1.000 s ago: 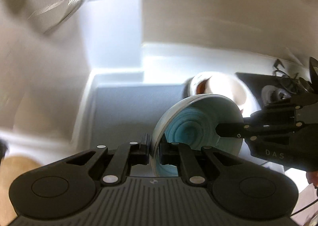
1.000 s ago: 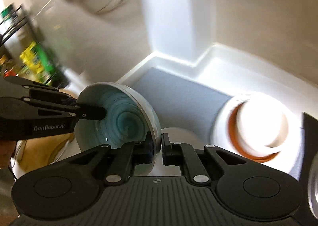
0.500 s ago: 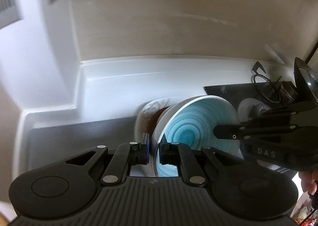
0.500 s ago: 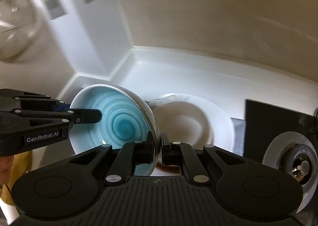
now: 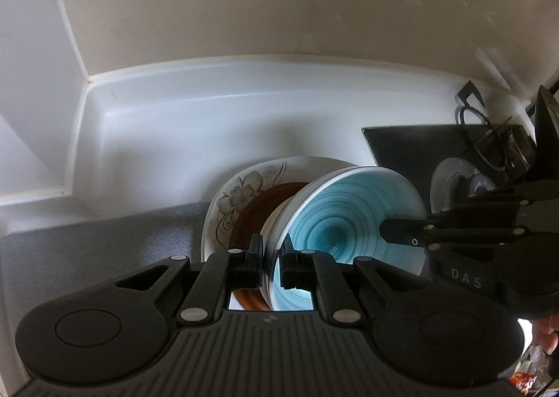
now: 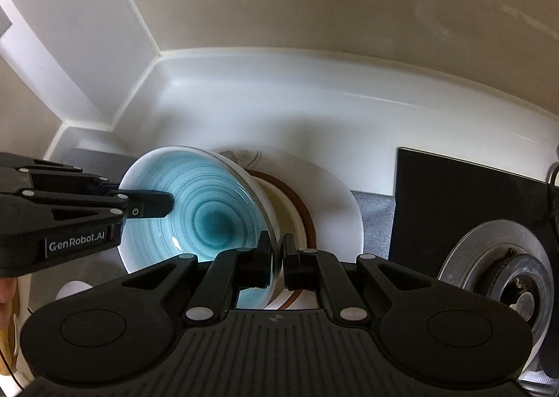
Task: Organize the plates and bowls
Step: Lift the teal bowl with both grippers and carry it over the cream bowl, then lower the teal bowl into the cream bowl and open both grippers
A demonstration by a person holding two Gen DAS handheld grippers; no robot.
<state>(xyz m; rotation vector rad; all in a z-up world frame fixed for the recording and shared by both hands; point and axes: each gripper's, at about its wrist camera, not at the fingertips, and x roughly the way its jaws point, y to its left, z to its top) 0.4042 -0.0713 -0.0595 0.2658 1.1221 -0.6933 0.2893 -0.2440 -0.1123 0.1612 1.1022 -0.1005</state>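
A bowl with a blue spiral inside (image 5: 335, 219) (image 6: 199, 212) hangs between both grippers, each pinching one side of its rim. My left gripper (image 5: 270, 252) is shut on the rim nearest its camera; the right gripper (image 5: 401, 240) shows opposite it. In the right wrist view my right gripper (image 6: 278, 254) is shut on the near rim, with the left gripper (image 6: 150, 206) across. Just below the bowl lies a white flowered plate (image 5: 241, 198) (image 6: 335, 201) with a brown-rimmed dish (image 5: 258, 208) (image 6: 300, 208) stacked on it.
The stack rests on a grey mat (image 5: 104, 250) on a white counter (image 5: 209, 117) against a cream wall. A black stove top (image 6: 461, 201) with a burner (image 6: 517, 267) lies to the right. A hand (image 5: 545, 330) holds the right gripper.
Both grippers carried the blue bowl sideways from over the grey mat to above the flowered plate stack and a little lower. Both grips on the rim are unchanged.
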